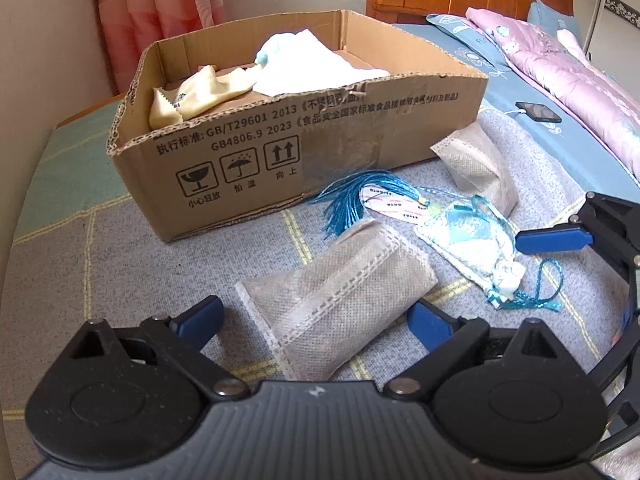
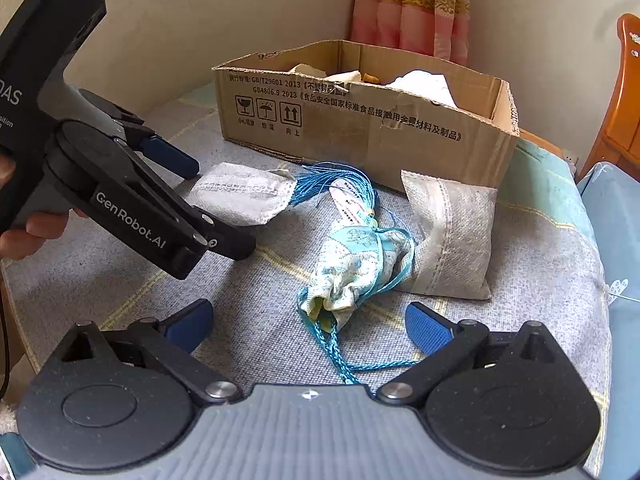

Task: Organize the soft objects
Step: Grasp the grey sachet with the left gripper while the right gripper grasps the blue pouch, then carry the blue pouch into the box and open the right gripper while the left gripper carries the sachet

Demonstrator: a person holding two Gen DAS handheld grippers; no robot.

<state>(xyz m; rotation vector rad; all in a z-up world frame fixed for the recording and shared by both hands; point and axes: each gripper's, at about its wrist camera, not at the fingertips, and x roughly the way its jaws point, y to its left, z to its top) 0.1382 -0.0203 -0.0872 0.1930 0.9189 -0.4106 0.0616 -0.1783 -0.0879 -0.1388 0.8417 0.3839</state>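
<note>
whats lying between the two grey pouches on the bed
A floral sachet with a blue tassel lies between the two grey pouches, clearest in the right wrist view.

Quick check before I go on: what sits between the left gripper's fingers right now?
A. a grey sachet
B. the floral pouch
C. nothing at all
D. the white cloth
A: in the left wrist view the grey sachet lies on the bed between the open fingers of the left gripper, pads not yet pressing on it.
</note>
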